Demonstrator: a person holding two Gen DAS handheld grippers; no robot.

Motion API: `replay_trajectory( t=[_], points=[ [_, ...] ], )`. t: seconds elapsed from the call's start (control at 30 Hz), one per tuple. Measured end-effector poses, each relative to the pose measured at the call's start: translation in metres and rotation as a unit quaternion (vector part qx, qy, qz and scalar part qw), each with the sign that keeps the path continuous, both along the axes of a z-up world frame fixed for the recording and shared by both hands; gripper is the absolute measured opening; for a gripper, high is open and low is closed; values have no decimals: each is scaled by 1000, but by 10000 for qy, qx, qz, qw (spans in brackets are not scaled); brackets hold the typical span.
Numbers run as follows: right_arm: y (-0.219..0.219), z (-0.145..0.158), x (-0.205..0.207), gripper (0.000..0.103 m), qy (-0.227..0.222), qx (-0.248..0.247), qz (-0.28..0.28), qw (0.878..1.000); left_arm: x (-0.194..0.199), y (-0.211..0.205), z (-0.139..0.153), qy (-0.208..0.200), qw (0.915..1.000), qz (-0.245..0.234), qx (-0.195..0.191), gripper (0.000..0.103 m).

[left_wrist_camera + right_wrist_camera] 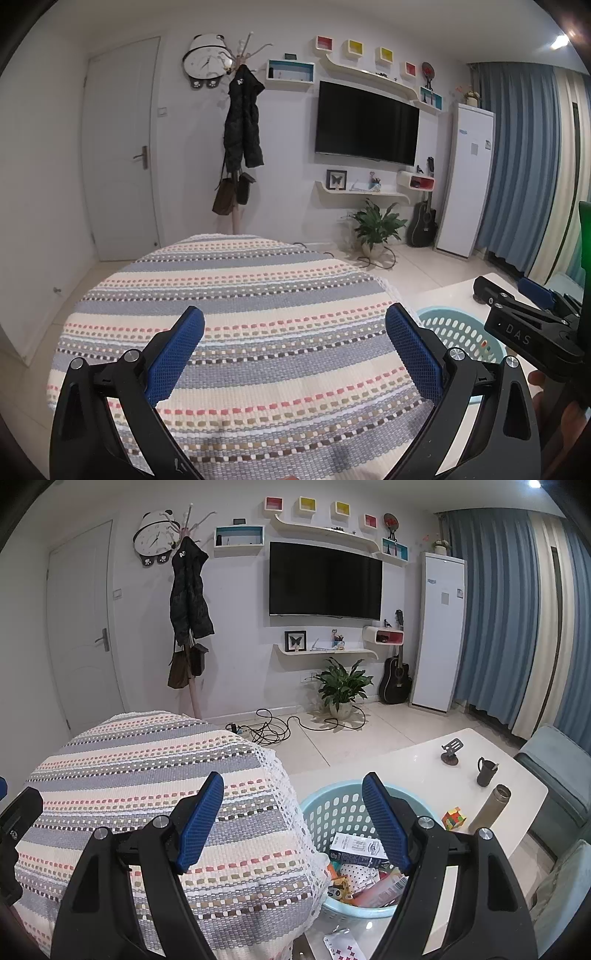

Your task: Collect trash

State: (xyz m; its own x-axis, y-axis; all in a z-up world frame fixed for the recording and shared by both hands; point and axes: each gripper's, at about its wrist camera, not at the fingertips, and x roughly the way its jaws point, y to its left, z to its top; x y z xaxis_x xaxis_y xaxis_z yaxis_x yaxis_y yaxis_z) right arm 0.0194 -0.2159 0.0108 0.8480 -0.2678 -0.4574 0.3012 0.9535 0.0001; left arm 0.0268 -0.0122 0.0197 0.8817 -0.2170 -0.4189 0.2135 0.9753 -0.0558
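Two grippers were in view, each with two blue textured pads on black arms. The left gripper (295, 354) stood released, jaws wide with nothing between them, low in its frame over the striped woven cloth (229, 317) that covered a rounded surface. The right gripper (293, 823) was likewise released and held nothing; in the left wrist view its black body showed at the right edge with the letters "DAS" on it.

One pale blue perforated plastic basket (332, 805) sat on the white glossy table (413, 760), lower centre of the right wrist frame, just beside the cloth's lace edge. Inside lay the trash: one white and blue printed carton (354, 849), one pinkish tube (380, 888) and several small wrappers too jumbled to count; their print was unreadable. One white packet with red marks (341, 947) lay on the table below the basket, cut off by the frame.

Also on the table: one multicoloured puzzle cube (454, 818), one metallic flask (489, 808), one dark mug (485, 771), one small dark stand (451, 753)
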Motion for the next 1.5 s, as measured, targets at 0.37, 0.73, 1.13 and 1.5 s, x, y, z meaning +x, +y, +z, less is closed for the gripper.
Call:
replay_trajectory(
  t=[0.37, 0.73, 1.13, 1.5],
  points=[
    [3, -4, 3, 73, 94, 1, 45, 9999, 3, 5, -6, 126, 9999, 36, -61, 95],
    [5, -2, -1, 73, 42, -48, 72, 10000, -1, 8, -5, 74, 9999, 74, -64, 95],
    [5, -5, -1, 74, 73, -43, 90, 9999, -2, 7, -5, 101, 9999, 31, -61, 95],
    [5, -4, 0, 74, 70, -33, 97, 9999, -3, 6, -6, 86, 9999, 51, -55, 95]
  ],
)
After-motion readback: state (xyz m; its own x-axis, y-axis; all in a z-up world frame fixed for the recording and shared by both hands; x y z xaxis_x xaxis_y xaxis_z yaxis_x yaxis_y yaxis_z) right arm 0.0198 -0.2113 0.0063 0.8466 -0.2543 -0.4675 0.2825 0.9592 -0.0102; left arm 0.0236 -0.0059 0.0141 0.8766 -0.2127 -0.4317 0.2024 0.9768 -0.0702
